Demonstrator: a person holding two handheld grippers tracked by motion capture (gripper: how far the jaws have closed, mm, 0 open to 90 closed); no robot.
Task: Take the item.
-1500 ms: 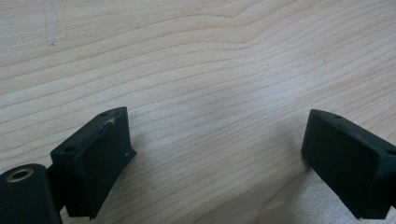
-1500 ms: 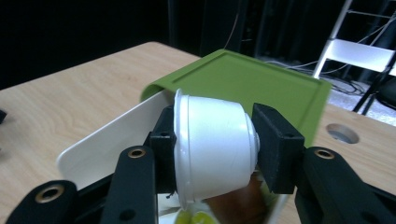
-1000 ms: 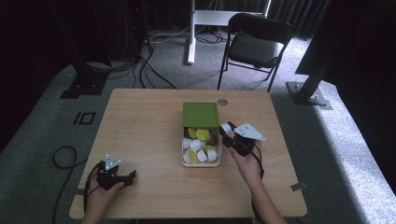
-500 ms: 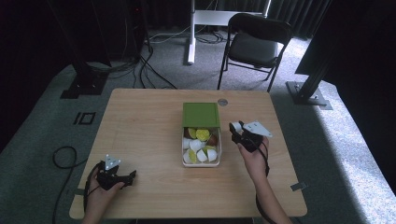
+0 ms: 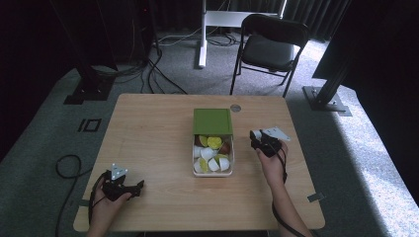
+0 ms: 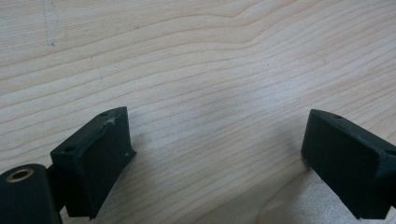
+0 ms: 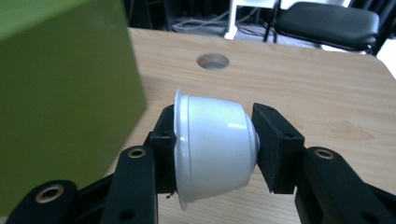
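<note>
While the left tool (image 5: 129, 187) is lying spread and empty on the bench (image 5: 148, 133), the right tool (image 5: 258, 140) is hovering just beside the box (image 5: 212, 122), its own view revealing it is pinching a white capsule (image 7: 212, 144) sideways.

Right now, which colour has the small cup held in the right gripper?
White. The cup shows best in the right gripper view.
</note>
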